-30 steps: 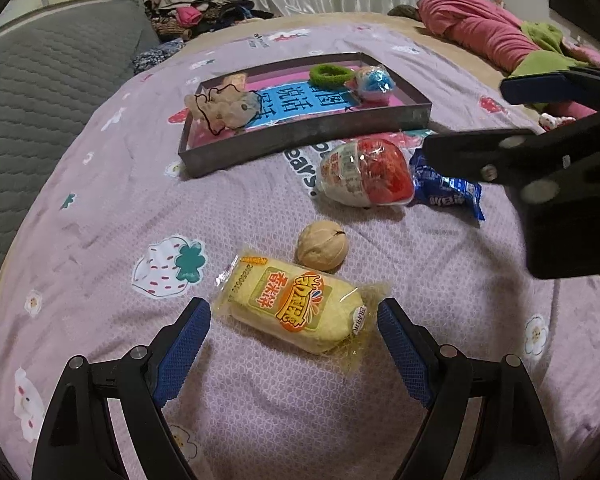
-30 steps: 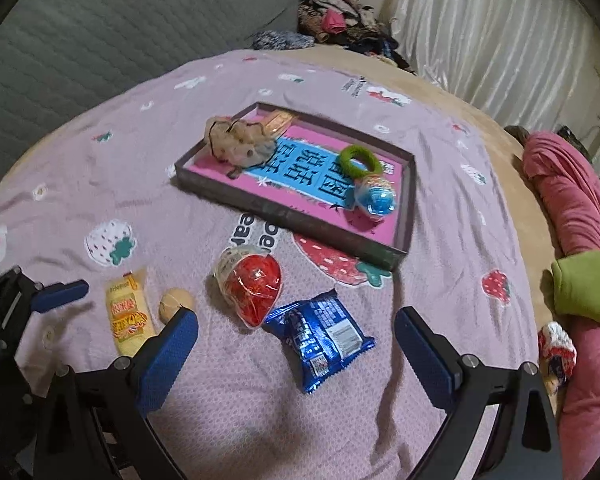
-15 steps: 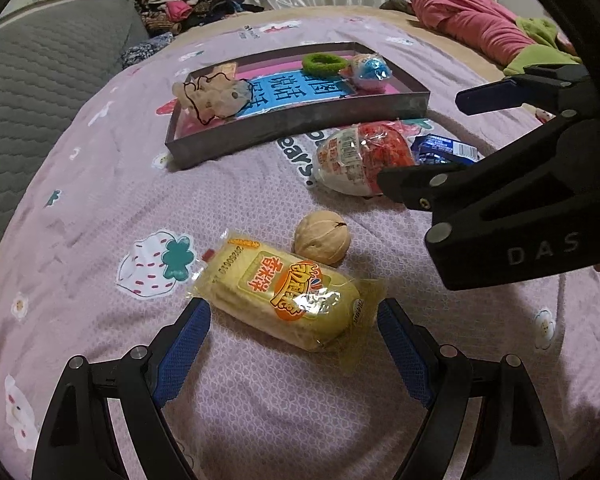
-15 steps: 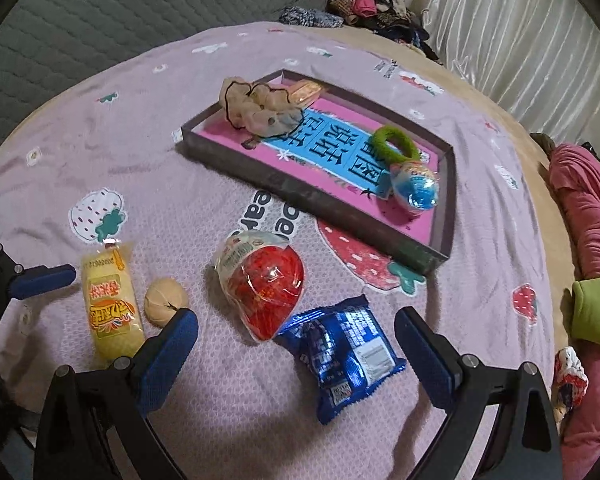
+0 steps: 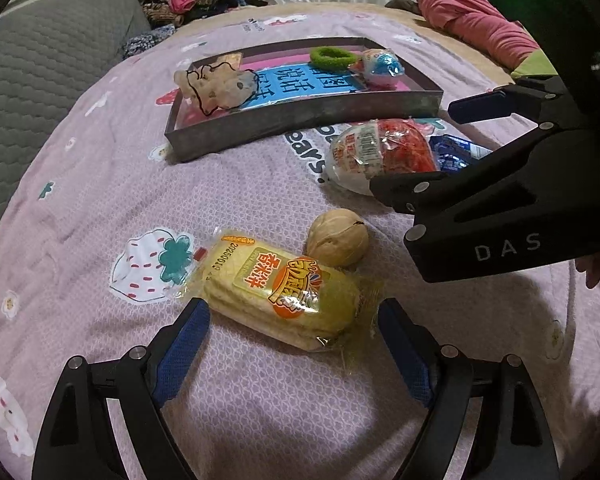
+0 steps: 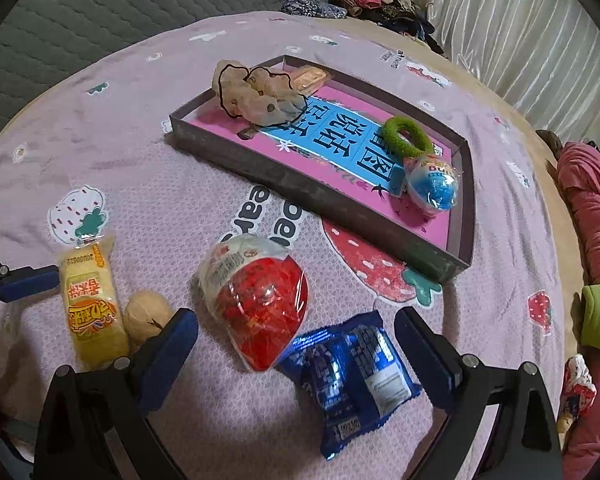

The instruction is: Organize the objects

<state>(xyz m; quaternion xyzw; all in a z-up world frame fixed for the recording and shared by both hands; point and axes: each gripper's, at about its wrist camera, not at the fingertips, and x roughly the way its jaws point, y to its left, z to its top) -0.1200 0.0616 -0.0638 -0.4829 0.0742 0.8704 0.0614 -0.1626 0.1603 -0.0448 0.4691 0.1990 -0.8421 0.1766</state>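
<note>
Between the wide-open, empty left gripper (image 5: 294,344) and right gripper (image 6: 296,338) lies a walnut (image 5: 337,237).

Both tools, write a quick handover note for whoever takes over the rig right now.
Left tool: open, empty, straddling the yellow cracker pack, not gripping it.
Right tool: open, empty, over the red snack bag and blue cookie pack.
Walnut lies against the cracker pack.
Done: scrunchie, green hair tie and blue-wrapped toy are in the tray.
Left: the four loose items on the bedspread probably go in the tray.
</note>
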